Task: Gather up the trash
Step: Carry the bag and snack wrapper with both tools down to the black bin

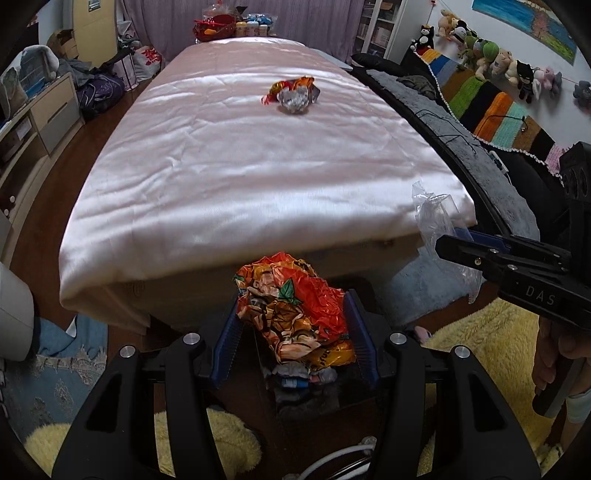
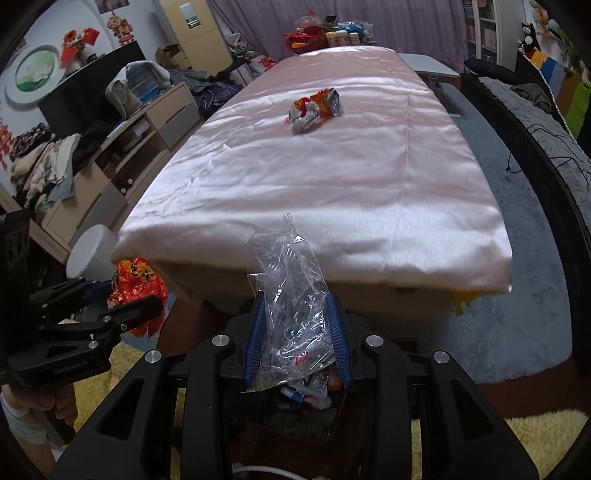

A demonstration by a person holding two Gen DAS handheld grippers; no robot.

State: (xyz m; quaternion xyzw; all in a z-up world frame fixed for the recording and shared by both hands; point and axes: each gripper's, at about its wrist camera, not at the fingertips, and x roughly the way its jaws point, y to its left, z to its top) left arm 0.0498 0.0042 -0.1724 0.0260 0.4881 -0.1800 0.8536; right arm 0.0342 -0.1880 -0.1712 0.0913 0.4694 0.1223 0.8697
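My left gripper [image 1: 293,332] is shut on a crumpled orange foil wrapper [image 1: 295,306], held just off the near end of the table; the right wrist view shows the same orange foil wrapper [image 2: 138,284] at its left edge. My right gripper [image 2: 297,339] is shut on a crumpled clear plastic bag [image 2: 291,314], which also shows as the clear plastic bag [image 1: 439,221] in the left wrist view. Below both grippers sits a dark bin with trash in it [image 2: 306,398]. More crumpled foil wrappers [image 1: 293,96] lie mid-table on the pink satin cloth [image 1: 258,166].
A low cabinet with piled clothes [image 2: 74,166] runs along the left. A dark sofa with a grey throw [image 1: 443,122] and a striped blanket flanks the right. Yellow fluffy rug [image 1: 491,332] and blue carpet [image 2: 517,314] cover the floor. Jars and a red basket [image 1: 214,27] stand at the table's far end.
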